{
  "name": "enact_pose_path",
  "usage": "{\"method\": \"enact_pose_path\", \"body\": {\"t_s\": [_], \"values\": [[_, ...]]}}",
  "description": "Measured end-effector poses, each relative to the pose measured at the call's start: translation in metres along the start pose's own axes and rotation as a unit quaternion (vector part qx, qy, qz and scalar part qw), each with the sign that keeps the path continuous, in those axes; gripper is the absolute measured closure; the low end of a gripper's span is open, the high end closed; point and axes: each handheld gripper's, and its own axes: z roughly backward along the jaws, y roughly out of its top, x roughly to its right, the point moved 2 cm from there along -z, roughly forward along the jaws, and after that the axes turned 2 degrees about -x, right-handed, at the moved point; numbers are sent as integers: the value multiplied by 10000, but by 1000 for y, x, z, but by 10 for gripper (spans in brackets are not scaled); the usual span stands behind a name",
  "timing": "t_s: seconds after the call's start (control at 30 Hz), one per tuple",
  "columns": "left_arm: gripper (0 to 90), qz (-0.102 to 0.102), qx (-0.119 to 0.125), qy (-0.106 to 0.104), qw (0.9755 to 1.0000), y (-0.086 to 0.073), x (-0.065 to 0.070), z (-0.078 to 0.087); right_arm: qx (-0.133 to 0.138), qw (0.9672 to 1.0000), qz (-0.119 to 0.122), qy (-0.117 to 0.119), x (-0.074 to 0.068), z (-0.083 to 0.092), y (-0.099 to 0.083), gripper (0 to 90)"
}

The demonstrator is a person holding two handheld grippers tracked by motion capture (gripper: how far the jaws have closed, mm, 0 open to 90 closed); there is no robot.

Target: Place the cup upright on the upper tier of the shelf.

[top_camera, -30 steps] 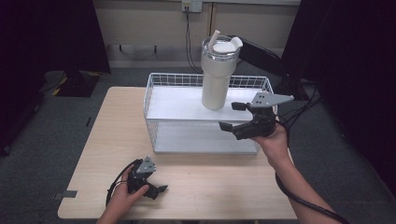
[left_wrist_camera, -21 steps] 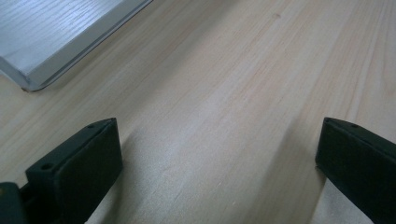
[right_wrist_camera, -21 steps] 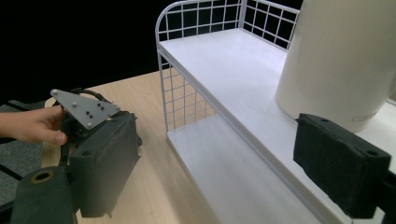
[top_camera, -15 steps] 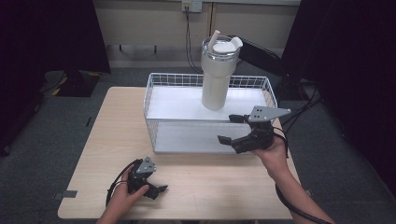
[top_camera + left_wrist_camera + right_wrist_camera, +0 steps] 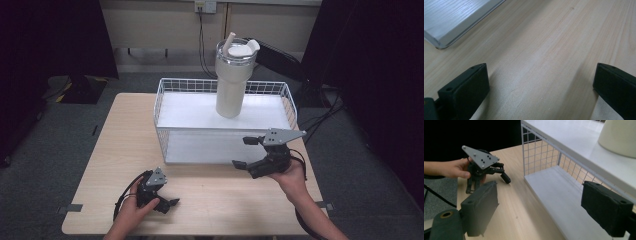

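I have the right gripper [image 5: 246, 152] hanging just off the front right corner of the wire basket [image 5: 162, 95], jaws spread wide and holding nothing; in its own view the two black jaws frame the basket's lower shelf and the mesh front wall. The tumbler [image 5: 231, 80] stands upright on the basket's upper white shelf, toward the back and right of centre, lid and straw on, well apart from both grippers. The left gripper [image 5: 170, 204] rests low on the desk [image 5: 120, 130] near the front edge, jaws also wide apart and empty, with bare wood between them in its view. My read is that the tumbler is the thing in hand and the right gripper is the one placed to deal with it. The risks from here are mostly about geometry: it is tall and narrows to a small foot, so a push high on the body could tip it over the basket's rim. Coming in low, my jaws could catch the mesh or the shelf edge and drag the whole basket across the desk. The smooth, tapering wall could also slip through the jaws if I close on it too near the base.
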Motion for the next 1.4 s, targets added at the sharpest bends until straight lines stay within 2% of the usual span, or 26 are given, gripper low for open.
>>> {"method": "enact_pose_path", "body": {"t_s": [0.33,0.73,0.87,1.07,1.4], "values": [[0,-1,-1,0,10000,0,0,0,-107,9999,69,97,-8,-7,-25,134],[0,-1,0,2,10000,0,0,0,-297,9990,-53,318,-12,-26,-66,134],[0,-1,-1,5,10000,0,0,0,-398,9986,-39,349,-13,-31,-76,132],[0,-1,0,5,10000,0,0,0,-459,9982,-166,350,-12,-39,-94,131],[0,-1,-1,6,10000,0,0,0,-754,9963,-230,332,-11,-49,-123,126]]}}
